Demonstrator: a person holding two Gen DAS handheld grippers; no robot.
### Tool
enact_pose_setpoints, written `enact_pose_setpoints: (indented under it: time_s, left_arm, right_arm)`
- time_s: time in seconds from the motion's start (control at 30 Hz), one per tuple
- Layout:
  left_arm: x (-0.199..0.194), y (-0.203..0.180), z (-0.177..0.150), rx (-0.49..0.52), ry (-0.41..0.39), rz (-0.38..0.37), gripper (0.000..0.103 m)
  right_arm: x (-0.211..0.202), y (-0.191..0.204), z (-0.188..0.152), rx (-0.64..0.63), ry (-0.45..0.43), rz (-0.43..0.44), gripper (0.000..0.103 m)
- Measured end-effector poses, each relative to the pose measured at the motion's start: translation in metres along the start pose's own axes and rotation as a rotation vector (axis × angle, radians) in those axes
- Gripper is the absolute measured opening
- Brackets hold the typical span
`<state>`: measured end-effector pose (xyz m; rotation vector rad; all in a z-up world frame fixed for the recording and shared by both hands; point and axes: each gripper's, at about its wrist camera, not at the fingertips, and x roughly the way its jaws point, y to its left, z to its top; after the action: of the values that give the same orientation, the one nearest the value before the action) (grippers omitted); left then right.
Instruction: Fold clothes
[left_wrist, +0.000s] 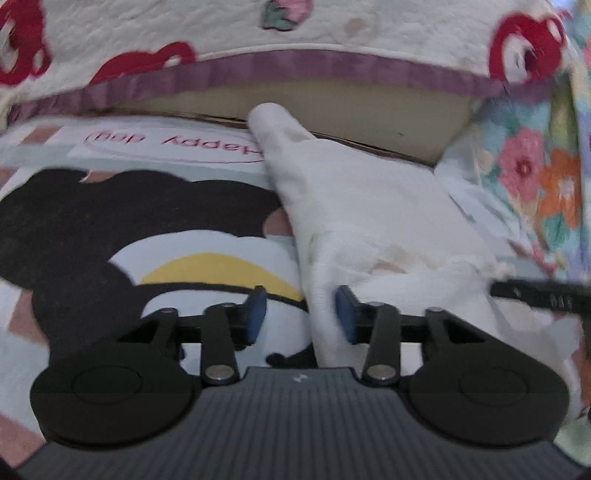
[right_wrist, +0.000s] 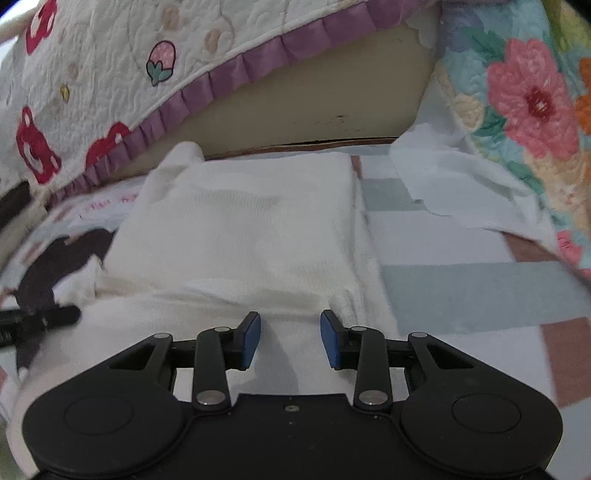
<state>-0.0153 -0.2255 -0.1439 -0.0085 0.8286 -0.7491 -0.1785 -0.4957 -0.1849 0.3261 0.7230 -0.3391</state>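
Between the blue pads of the left gripper (left_wrist: 300, 314) runs the near edge of a white knit garment (left_wrist: 354, 206), its left fold line passing through the gap; the jaws stand moderately apart and grip nothing, and whether the right pad touches the cloth cannot be told. Left of that gripper lies a printed sheet (left_wrist: 122, 236) with a dark cartoon shape and a yellow arc. Ahead, the garment narrows toward a rounded end near pink "Happy day" lettering (left_wrist: 173, 142), seen upside down. To the right, the tip of the other black tool (left_wrist: 543, 295) rests over the cloth.

Under the right gripper (right_wrist: 290, 339), also moderately open and empty, the same white garment (right_wrist: 236, 229) spreads forward as a folded rectangle, with a creased band just ahead of the pads. To its right is a bedcover in pale checked squares (right_wrist: 461, 288), and further right a floral quilt (right_wrist: 532, 99). Beyond the garment stands a cream panel (right_wrist: 314, 107) overhung by a quilted cover with a purple ruffle (right_wrist: 207, 88).
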Motion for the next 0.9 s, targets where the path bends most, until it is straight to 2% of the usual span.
enact_pose_setpoints:
  time_s: [0.07, 0.1, 0.13, 0.2, 0.23, 0.37, 0.47, 0.5, 0.53, 0.63, 0.67, 0.73, 0.77, 0.8, 0.83, 0.9]
  left_arm:
    - [-0.016, 0.013, 0.007, -0.077, 0.029, -0.090, 0.044]
    - [-0.024, 0.020, 0.010, -0.120, 0.047, -0.144, 0.049]
    - [-0.030, 0.023, 0.006, -0.147, 0.076, -0.209, 0.051]
    - [-0.042, 0.030, -0.001, -0.200, 0.133, -0.339, 0.051]
    - [-0.046, 0.028, -0.007, -0.195, 0.152, -0.395, 0.052]
    - [-0.048, 0.012, -0.030, -0.096, 0.216, -0.474, 0.054]
    - [-0.047, 0.002, -0.039, -0.031, 0.228, -0.497, 0.053]
    - [-0.046, -0.001, -0.042, -0.009, 0.232, -0.505, 0.042]
    - [-0.045, -0.005, -0.045, 0.013, 0.236, -0.512, 0.014]
    - [-0.045, -0.008, -0.049, 0.038, 0.288, -0.521, 0.013]
    - [-0.046, -0.006, -0.050, 0.018, 0.282, -0.507, 0.013]
    - [-0.049, -0.001, -0.052, -0.023, 0.269, -0.479, 0.022]
    - [-0.049, -0.003, -0.053, -0.005, 0.272, -0.478, 0.029]
    - [-0.048, -0.006, -0.054, 0.013, 0.274, -0.476, 0.045]
    - [-0.048, -0.008, -0.055, 0.031, 0.276, -0.475, 0.054]
    - [-0.048, -0.013, -0.057, 0.068, 0.280, -0.473, 0.057]
  right_arm:
    - [-0.028, -0.009, -0.010, 0.073, -0.030, -0.083, 0.048]
    - [-0.042, -0.013, -0.015, 0.109, -0.046, -0.124, 0.059]
    - [-0.055, -0.018, -0.021, 0.154, -0.057, -0.154, 0.060]
    - [-0.079, -0.042, -0.045, 0.341, -0.035, -0.093, 0.060]
    - [-0.091, -0.052, -0.058, 0.431, -0.024, -0.061, 0.060]
    - [-0.120, -0.068, -0.103, 0.674, -0.007, 0.057, 0.061]
    - [-0.125, -0.066, -0.129, 0.828, -0.023, 0.174, 0.061]
    - [-0.123, -0.063, -0.136, 0.861, -0.029, 0.201, 0.061]
    - [-0.119, -0.061, -0.139, 0.875, -0.034, 0.206, 0.061]
    - [-0.106, -0.055, -0.141, 0.884, -0.022, 0.178, 0.061]
    - [-0.103, -0.054, -0.141, 0.884, -0.024, 0.171, 0.061]
    - [-0.099, -0.051, -0.141, 0.886, -0.050, 0.151, 0.061]
    - [-0.099, -0.049, -0.140, 0.877, -0.057, 0.142, 0.061]
    - [-0.099, -0.047, -0.140, 0.868, -0.065, 0.133, 0.061]
    - [-0.099, -0.046, -0.141, 0.866, -0.078, 0.128, 0.061]
    - [-0.099, -0.044, -0.142, 0.862, -0.104, 0.118, 0.062]
